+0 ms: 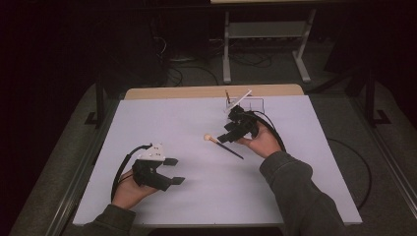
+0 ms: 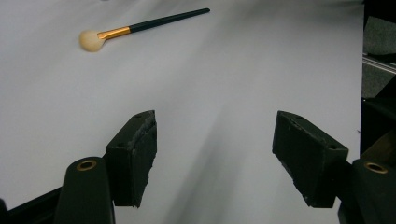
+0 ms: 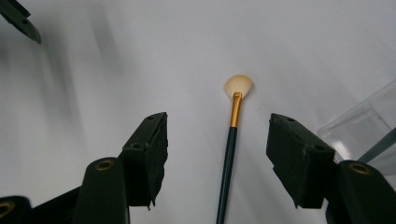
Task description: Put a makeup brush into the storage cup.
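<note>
**Brush on the table, not yet gripped**

The makeup brush (image 1: 223, 146) lies flat at the centre of the high view, untouched. The right gripper (image 1: 235, 129) hovers just above and right of it, jaws wide apart, nothing held — in the right gripper view the brush handle (image 3: 227, 163) runs up between them. The left gripper (image 1: 166, 171), lower left, is likewise spread wide and empty. Judged: pick-up is still to do, as is any placing in the clear holder (image 1: 244, 104) at the upper centre edge. White table (image 1: 172, 118) offers open room left; the holder crowds the far side.
</note>
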The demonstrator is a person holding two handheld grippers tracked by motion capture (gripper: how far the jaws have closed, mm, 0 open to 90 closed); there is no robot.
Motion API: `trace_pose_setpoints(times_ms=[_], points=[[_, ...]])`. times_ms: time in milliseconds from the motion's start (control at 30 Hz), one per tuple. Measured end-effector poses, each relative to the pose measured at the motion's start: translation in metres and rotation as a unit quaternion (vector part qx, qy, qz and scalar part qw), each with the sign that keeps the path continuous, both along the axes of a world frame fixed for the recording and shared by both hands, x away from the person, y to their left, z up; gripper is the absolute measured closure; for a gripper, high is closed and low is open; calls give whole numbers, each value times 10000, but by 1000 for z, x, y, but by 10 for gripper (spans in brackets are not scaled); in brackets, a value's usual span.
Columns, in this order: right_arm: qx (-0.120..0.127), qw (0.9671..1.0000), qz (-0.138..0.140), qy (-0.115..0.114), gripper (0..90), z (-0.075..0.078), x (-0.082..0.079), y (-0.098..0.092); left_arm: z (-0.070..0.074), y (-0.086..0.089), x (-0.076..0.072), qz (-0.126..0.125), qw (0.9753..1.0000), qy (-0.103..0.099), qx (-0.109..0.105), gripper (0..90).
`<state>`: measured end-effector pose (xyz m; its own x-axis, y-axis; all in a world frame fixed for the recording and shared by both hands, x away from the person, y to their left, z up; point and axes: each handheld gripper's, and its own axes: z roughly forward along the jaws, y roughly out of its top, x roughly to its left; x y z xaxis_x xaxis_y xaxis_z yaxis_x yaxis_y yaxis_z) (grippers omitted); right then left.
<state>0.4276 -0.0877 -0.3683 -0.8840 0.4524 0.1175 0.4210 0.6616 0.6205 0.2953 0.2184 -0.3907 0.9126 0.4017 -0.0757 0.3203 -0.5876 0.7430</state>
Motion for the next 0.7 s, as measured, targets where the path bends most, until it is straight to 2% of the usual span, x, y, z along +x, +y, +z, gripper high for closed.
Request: trace_pose_setpoints(times_ms=[33,233,700], points=[[-28,10000,3,-15,382,0,2,0,0,0,0,5,10000,11,-6,301],[-98,9996,-132,225,384,-10,10,3,0,2,-1,38,10000,-29,-13,301],[-382,9981,-260,411,464,-31,18,14,1,5,0,93,9999,-25,-33,301]])
